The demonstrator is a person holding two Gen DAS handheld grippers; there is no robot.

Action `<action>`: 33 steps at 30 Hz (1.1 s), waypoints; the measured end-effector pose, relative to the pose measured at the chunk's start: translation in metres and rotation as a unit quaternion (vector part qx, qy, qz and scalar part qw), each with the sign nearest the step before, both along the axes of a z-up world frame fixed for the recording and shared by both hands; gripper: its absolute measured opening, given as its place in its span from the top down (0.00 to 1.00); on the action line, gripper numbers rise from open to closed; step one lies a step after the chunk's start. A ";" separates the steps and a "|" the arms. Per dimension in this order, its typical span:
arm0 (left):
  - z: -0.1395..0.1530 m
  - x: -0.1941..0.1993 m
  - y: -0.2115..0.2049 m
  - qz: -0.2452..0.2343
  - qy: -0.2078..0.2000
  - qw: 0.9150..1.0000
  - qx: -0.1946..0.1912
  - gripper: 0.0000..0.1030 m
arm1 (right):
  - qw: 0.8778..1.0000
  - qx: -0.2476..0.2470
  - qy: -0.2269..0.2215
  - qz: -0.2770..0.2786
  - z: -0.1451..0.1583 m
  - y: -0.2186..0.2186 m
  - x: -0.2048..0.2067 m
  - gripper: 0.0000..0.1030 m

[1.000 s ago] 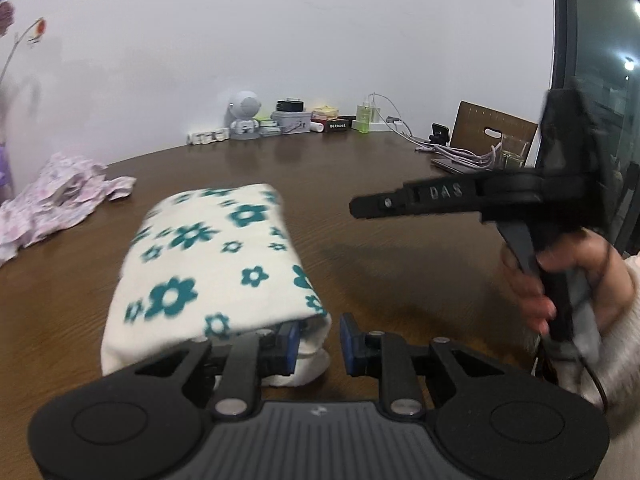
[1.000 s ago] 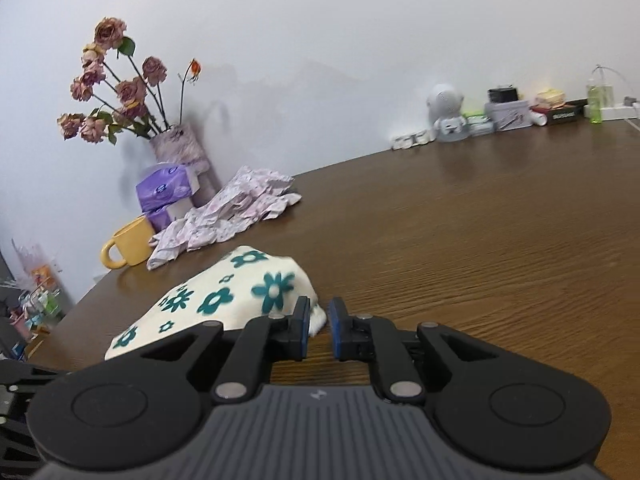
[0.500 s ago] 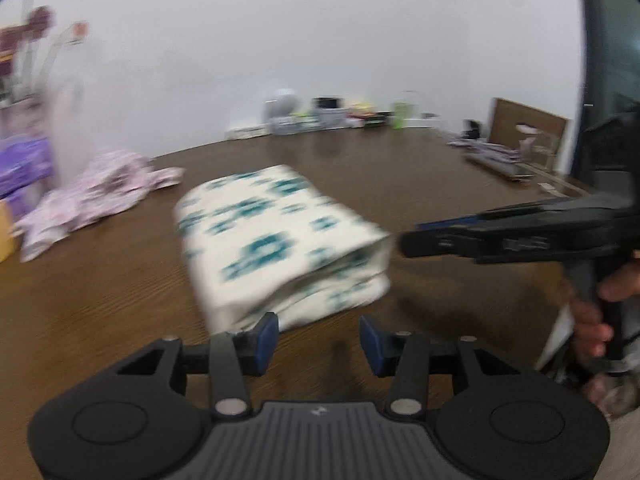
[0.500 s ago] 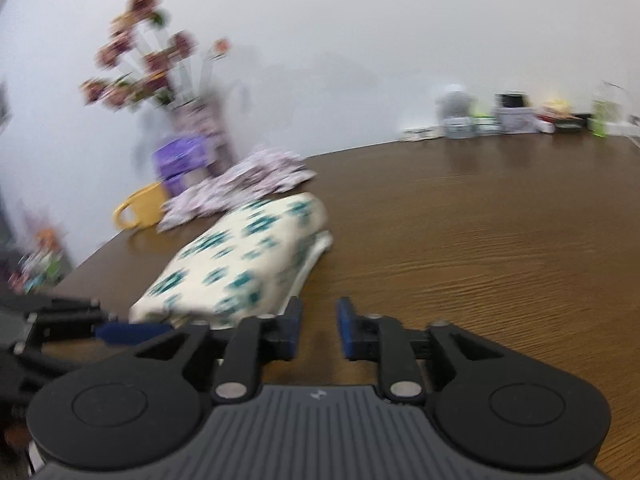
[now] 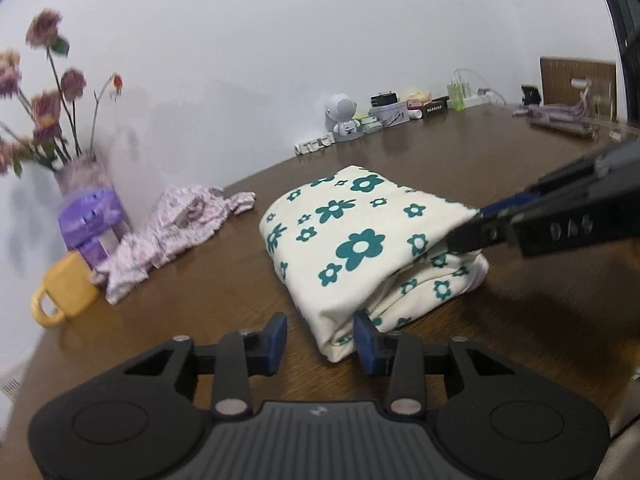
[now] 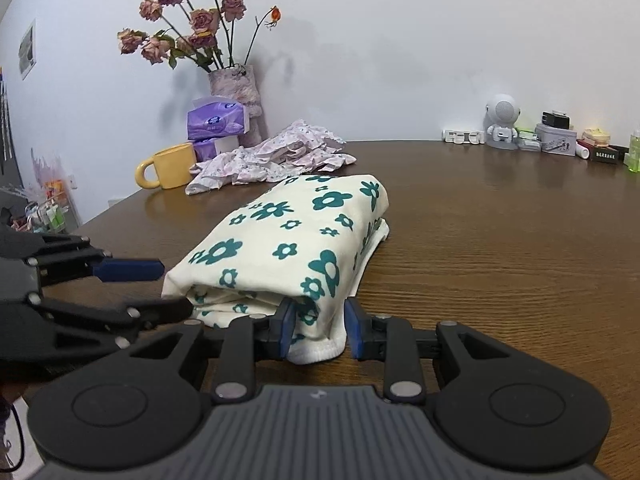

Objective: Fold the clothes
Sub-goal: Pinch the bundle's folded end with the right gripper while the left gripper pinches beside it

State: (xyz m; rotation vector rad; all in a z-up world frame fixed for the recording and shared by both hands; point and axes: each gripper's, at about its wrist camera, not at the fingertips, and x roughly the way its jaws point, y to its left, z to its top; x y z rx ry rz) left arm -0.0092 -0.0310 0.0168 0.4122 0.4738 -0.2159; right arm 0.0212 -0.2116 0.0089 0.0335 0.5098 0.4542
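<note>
The folded cloth [image 6: 296, 240] lies on the table [image 6: 500, 248]. The right gripper [image 6: 316, 330] is spread wide around its near corner without pinching. The left gripper [image 5: 320, 338] is also wide, one corner between its fingers.

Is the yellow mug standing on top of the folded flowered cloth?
No, the yellow mug stands on the table, apart from the folded flowered cloth, beside the crumpled pink garment.

Plain white wall [image 6: 400, 40], dark wooden table [image 6: 500, 248], dried roses [image 6: 188, 28] in vase [image 6: 236, 96]
</note>
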 end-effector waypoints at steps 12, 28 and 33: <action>-0.004 -0.018 -0.003 0.002 -0.039 0.999 0.026 0.95 | 1.000 0.016 0.009 -0.005 -0.001 -0.005 0.003 0.93; -0.003 -0.017 0.006 0.026 -0.038 0.999 -0.007 0.96 | 1.000 0.014 0.014 -0.003 -0.003 -0.004 0.003 0.93; -0.003 -0.016 0.008 0.019 -0.016 0.999 -0.034 0.76 | 1.000 0.014 0.015 -0.003 -0.003 -0.003 0.003 0.93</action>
